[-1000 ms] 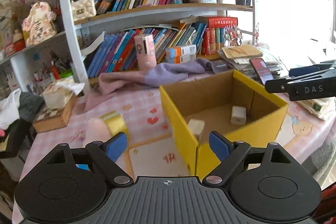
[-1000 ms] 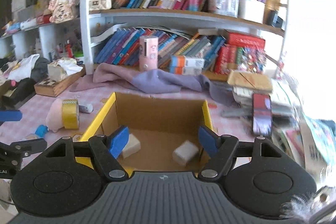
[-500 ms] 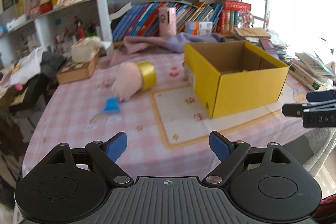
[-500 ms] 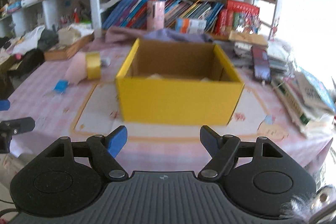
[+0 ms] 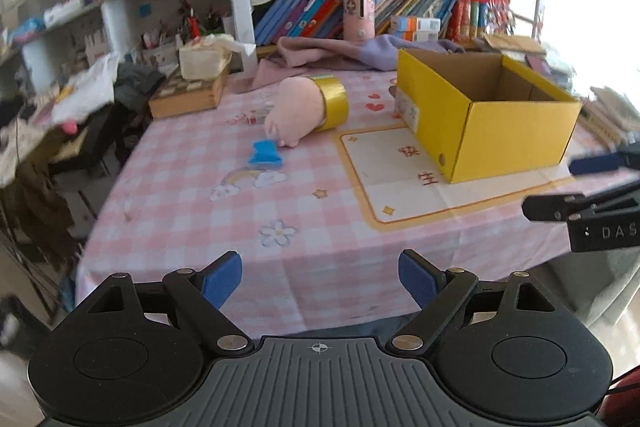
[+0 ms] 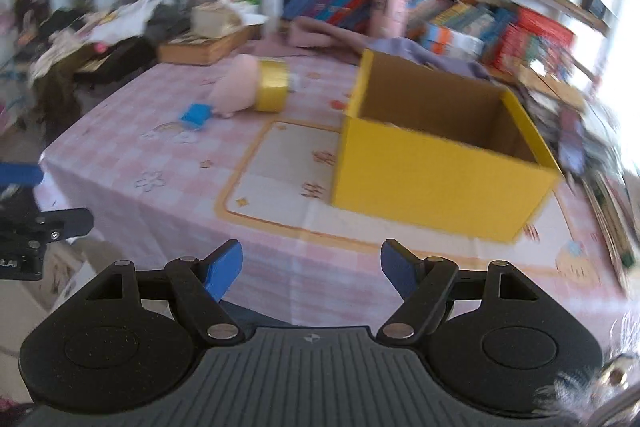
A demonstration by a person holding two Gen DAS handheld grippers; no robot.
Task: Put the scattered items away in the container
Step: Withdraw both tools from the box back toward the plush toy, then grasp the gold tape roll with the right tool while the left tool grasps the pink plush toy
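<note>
On the counter [image 5: 304, 259], w/ its pink checked cloth, sits an open-topped yellow cardboard box [image 5: 500, 135] on a cream mat w/ orange border [image 5: 400, 187]; box interior mostly hidden from both views, so contents can't be told. Left of the box, well apart from it, lie the loose items: a pink plush toy [image 5: 298, 109] w/ a roll of gold tape [image 5: 334, 101] touching its far end, and a small blue item [image 5: 264, 153] just beside the plush on the near side. Right wrist view shows the same group, blurred: plush [image 6: 236, 89], tape [image 6: 274, 85], blue item [image 6: 196, 115], box [image 6: 436, 175]. Left gripper [image 5: 320, 281] hangs over the near counter edge, jaws wide apart, nothing btwn them. Right gripper [image 6: 312, 269] is also near the counter edge in front of the box, jaws spread and empty; its fingers also poke into the left view at right [image 5: 580, 211]. Behind the counter: a purple-pink cloth [image 5: 332, 51], a pink cylinder container [image 5: 359, 13] upright on it, a bookshelf full of books [image 5: 420, 3], and a tissue box on a wooden case [image 5: 196, 79] at the far left corner.
</note>
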